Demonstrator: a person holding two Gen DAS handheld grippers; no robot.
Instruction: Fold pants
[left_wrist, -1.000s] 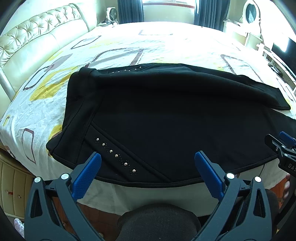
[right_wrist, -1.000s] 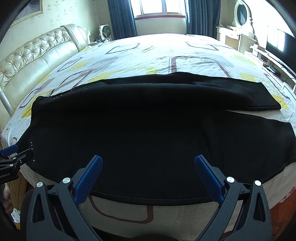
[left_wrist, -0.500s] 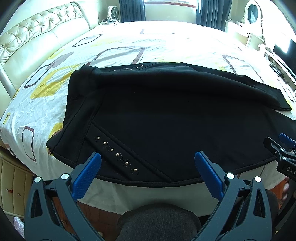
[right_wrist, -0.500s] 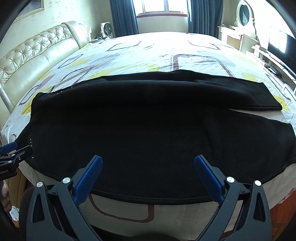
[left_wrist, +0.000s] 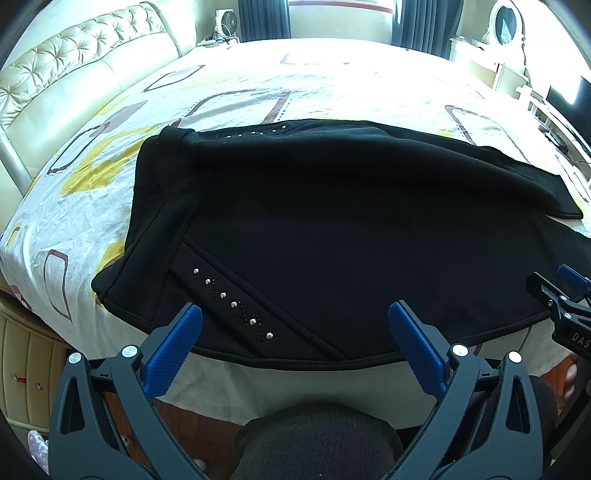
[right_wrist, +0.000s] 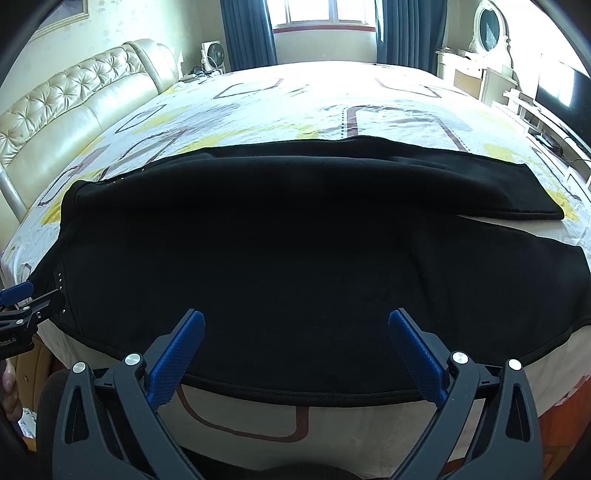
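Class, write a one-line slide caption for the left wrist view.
Open left tool poised at the near edge of black pants spread on a patterned bed.

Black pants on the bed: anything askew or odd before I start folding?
Mostly tidy. The black studded pants lie flat on the patterned bedsheet, but the far leg splays from the near leg, leaving a sheet wedge, and the near edge overhangs the bed. Both grippers, left and right, are open.
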